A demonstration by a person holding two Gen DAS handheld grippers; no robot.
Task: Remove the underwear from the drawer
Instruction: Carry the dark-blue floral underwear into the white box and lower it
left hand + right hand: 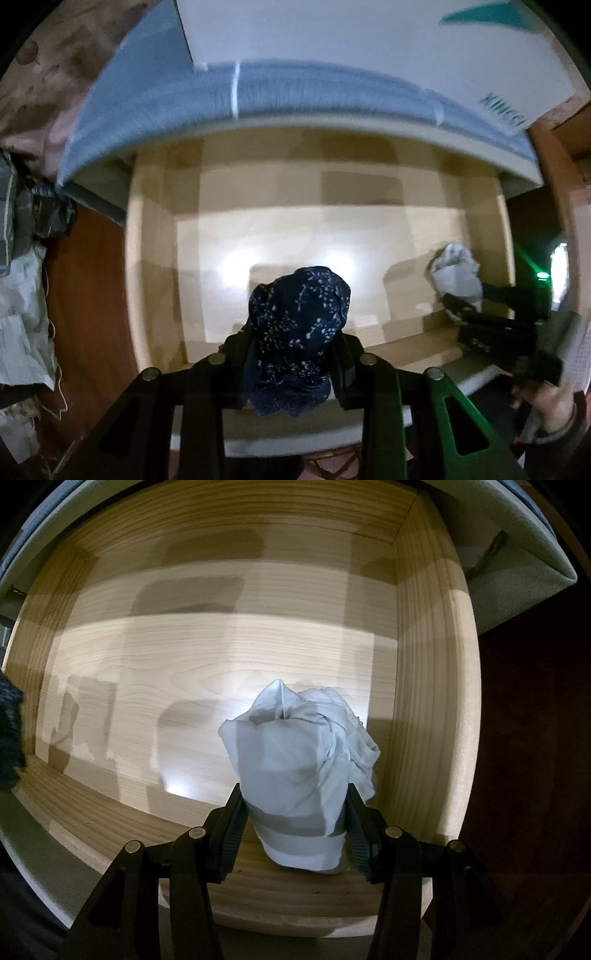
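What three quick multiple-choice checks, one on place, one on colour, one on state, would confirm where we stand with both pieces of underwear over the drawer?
1. Where is the pale garment?
A. Flat on the drawer floor
B. Between the right gripper's fingers
C. Draped over the drawer's front wall

2. What colour is the garment in the left gripper?
A. Plain red
B. Pale grey-white
C. Dark blue with small white print

3. What is the state of the drawer?
A. Open, floor bare where visible
B. Shut
C. Open, packed with clothes

Answers:
1 B, the right gripper pinches it on both sides.
2 C, the dark blue garment shows a white sprig pattern.
3 A, both views show only lit wood and shadows inside.
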